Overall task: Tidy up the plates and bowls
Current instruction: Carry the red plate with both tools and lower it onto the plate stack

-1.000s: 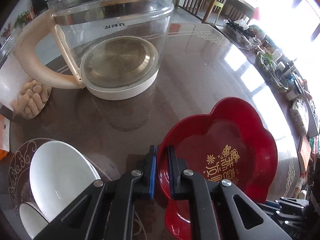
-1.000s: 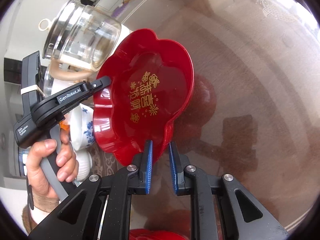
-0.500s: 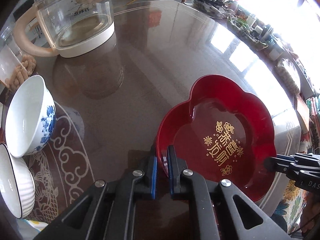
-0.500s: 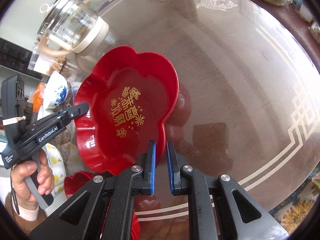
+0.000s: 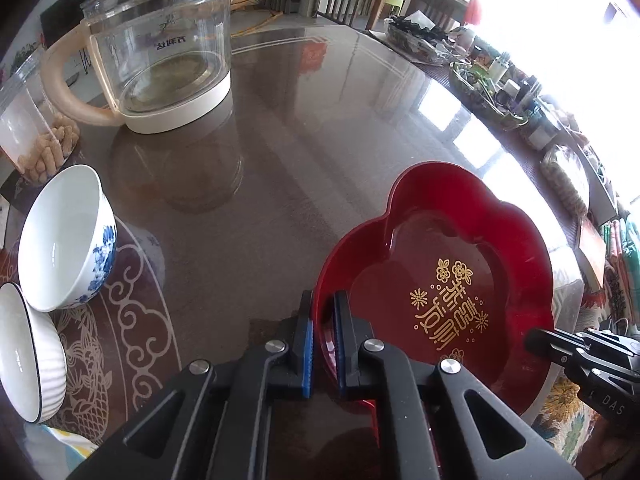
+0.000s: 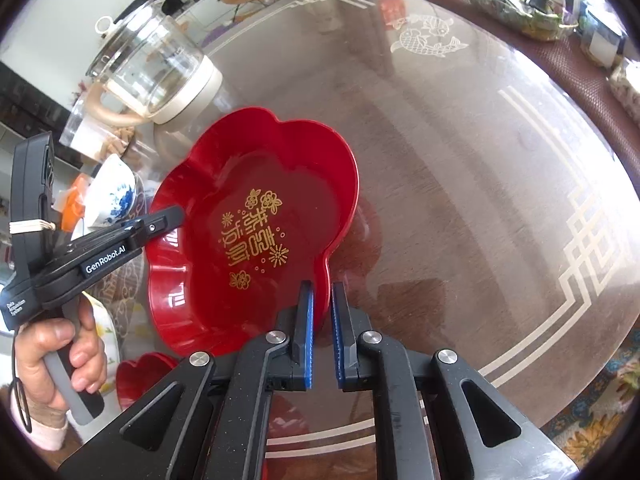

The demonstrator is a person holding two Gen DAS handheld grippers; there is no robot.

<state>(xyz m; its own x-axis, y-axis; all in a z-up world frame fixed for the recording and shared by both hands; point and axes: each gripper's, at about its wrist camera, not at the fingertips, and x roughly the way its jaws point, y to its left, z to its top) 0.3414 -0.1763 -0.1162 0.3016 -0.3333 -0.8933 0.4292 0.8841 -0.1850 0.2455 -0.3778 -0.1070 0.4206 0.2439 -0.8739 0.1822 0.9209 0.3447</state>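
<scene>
Red plate (image 5: 460, 280) (apparently) in both grippers

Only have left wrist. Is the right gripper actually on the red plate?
Observer: Yes. The right gripper has the plate rim between its fingers, roughly across from the left gripper.
Operator: Any other red dish around?
Observer: One. A smaller red dish sits below the plate in the right view, near the left hand.
Operator: Kettle top is cut off for me. Lid on?
Observer: Yes. The kettle has a glass lid with a ring knob.
</scene>
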